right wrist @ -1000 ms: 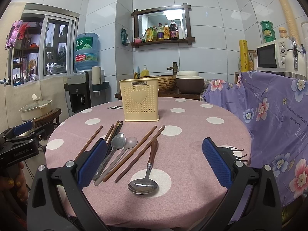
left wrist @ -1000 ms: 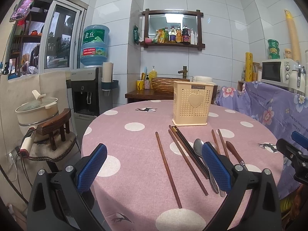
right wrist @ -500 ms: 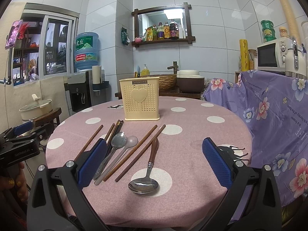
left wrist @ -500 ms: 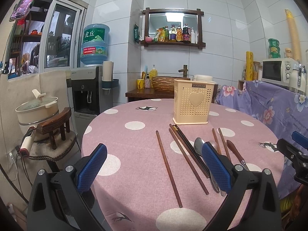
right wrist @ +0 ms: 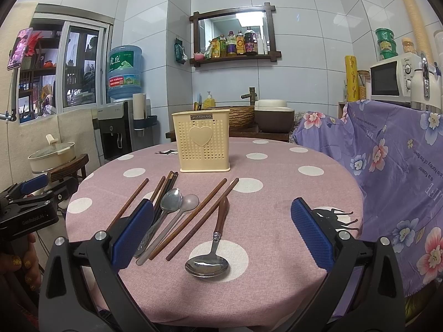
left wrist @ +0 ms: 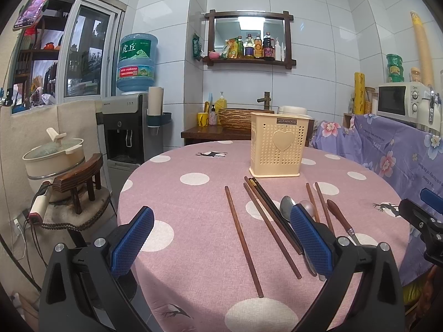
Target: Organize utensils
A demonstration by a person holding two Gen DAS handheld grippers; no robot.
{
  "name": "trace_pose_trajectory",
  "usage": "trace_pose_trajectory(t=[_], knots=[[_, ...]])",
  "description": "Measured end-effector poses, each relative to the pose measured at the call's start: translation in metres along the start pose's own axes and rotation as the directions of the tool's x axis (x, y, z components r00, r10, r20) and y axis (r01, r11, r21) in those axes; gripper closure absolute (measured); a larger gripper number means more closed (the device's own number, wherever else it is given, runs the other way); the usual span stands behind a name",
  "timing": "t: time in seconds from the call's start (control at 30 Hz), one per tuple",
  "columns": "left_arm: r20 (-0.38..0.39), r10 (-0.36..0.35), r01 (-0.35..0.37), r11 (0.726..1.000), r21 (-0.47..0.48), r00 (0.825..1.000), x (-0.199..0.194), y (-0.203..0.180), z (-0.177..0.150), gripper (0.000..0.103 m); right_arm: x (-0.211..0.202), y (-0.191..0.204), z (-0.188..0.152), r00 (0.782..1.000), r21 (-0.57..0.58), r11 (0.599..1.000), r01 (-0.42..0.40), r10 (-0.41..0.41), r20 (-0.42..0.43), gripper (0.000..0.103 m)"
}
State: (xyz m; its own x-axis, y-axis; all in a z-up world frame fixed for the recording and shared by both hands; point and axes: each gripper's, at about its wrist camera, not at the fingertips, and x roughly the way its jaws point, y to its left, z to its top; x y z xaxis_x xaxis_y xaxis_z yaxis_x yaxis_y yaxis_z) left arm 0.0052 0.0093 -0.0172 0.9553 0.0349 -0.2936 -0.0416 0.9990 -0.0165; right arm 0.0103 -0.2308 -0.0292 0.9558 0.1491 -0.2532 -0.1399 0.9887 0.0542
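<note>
A cream perforated utensil holder (right wrist: 204, 141) (left wrist: 278, 145) stands upright at the middle of the round pink polka-dot table (right wrist: 277, 193). In front of it lie several brown chopsticks (right wrist: 193, 215) (left wrist: 242, 238), a metal spoon (right wrist: 171, 202), a clear plastic spoon (right wrist: 189, 202) and a wooden-handled ladle (right wrist: 213, 249). My right gripper (right wrist: 221, 232) hovers open above the ladle at the table's near edge, holding nothing. My left gripper (left wrist: 221, 238) is open over the left chopsticks, its right pad covering part of the spoons.
A purple floral cloth (right wrist: 393, 166) covers furniture at the right with a microwave (right wrist: 393, 78) on it. A water dispenser (left wrist: 127, 127), a pot (left wrist: 54, 152) on a small wooden stool stand left. A person's hand (right wrist: 19, 262) grips the left tool.
Both views have barely shifted; the utensils lie where they were and both grippers stay open.
</note>
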Motion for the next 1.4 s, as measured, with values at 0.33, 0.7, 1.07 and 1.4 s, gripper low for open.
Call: trace_pose_trajectory(t=[0.33,0.7,1.07,1.4], knots=[[-0.171,0.022,-0.020,1.000,0.009,0.985,0.033,0.008,-0.004,0.005,0.021,-0.009,-0.006,0.993,-0.024,0.998,0.066,-0.068,-0.098,0.005],[-0.395,-0.009,0.012,1.000,0.006,0.919,0.111,0.024,0.028,0.010,0.101,-0.031,0.015,0.936,0.034,0.998,0.057,-0.042,-0.350,0.005],[-0.489,-0.035,0.034,0.999,-0.011,0.872,0.145,0.013,0.023,0.015,0.175,-0.012,0.008,0.835,-0.010,0.999,0.037,-0.037,-0.549,0.043],[-0.507,-0.024,0.034,0.999,0.010,0.861,0.158,0.011,0.027,0.016,0.196,-0.001,0.009,0.807,-0.038,0.998,0.041,-0.056,-0.587,0.067]])
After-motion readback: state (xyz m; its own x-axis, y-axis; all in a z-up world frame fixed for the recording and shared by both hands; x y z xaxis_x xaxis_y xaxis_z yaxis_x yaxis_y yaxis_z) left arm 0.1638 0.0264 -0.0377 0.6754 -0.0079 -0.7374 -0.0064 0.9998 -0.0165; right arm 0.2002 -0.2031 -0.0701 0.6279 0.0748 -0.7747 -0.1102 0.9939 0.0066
